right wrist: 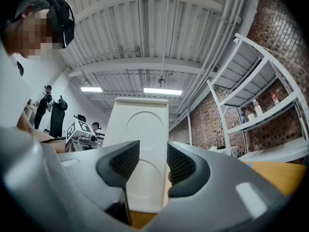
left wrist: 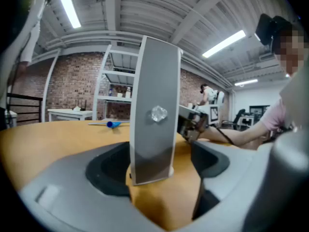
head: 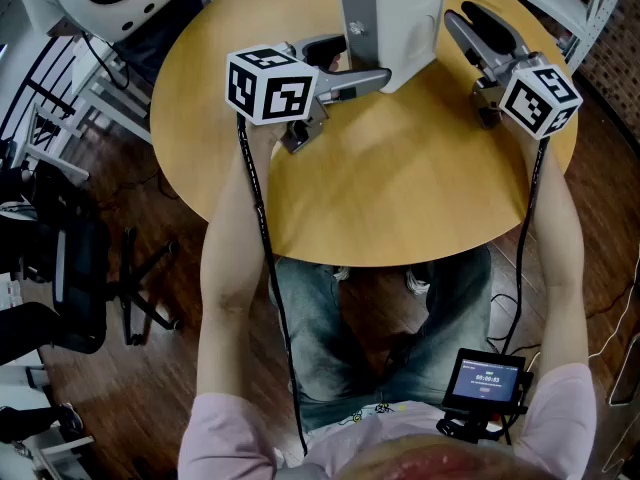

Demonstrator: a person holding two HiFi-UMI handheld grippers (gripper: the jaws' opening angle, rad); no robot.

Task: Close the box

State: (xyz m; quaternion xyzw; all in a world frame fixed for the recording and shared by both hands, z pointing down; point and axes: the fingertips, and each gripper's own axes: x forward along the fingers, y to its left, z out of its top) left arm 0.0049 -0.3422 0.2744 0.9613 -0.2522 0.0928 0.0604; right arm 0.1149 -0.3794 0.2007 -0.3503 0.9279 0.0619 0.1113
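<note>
Left fingers flank the upright box (contents unseen).

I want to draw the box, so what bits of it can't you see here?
Box top: head view, cut off by the picture's upper edge.
Box inside: every view, hidden by its own walls.
Box lower part: right gripper view, behind the right gripper.
Blue thing: left gripper view, too small.

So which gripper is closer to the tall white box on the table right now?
Left. The left gripper has its open jaws astride the box at its base. The right gripper sits off the box's right side, the box ahead of its open jaws, not between them.
</note>
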